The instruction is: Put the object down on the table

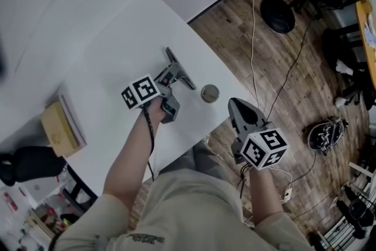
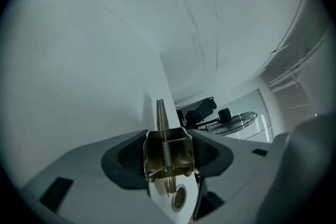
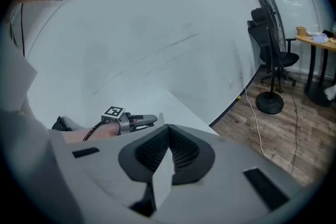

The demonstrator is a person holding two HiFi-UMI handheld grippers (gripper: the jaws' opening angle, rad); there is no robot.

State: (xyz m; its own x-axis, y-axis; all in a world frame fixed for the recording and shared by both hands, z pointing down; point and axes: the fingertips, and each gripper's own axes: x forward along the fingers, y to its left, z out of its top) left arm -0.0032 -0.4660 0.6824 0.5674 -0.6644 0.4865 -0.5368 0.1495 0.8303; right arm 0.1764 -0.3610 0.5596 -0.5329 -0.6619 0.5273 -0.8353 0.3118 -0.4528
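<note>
- White table (image 1: 117, 26): it fills the upper left of the head view, its edge running diagonally past wooden floor.
- Right gripper (image 1: 238, 106): it hangs just off the table's near edge, its pads pressed together at the tips with nothing between them.
- Left gripper (image 1: 173, 76): it is over the table, its jaws pinching the metal spring tool (image 2: 167, 152) from both sides.
- The tool's long axis lies crosswise to the jaws. In the head view its thin blade end points up-left and its other end down-right. Whether it touches the table, I cannot tell.
- Round metal disc (image 1: 210, 93): it lies on the table just beside the tool's near end.
</note>
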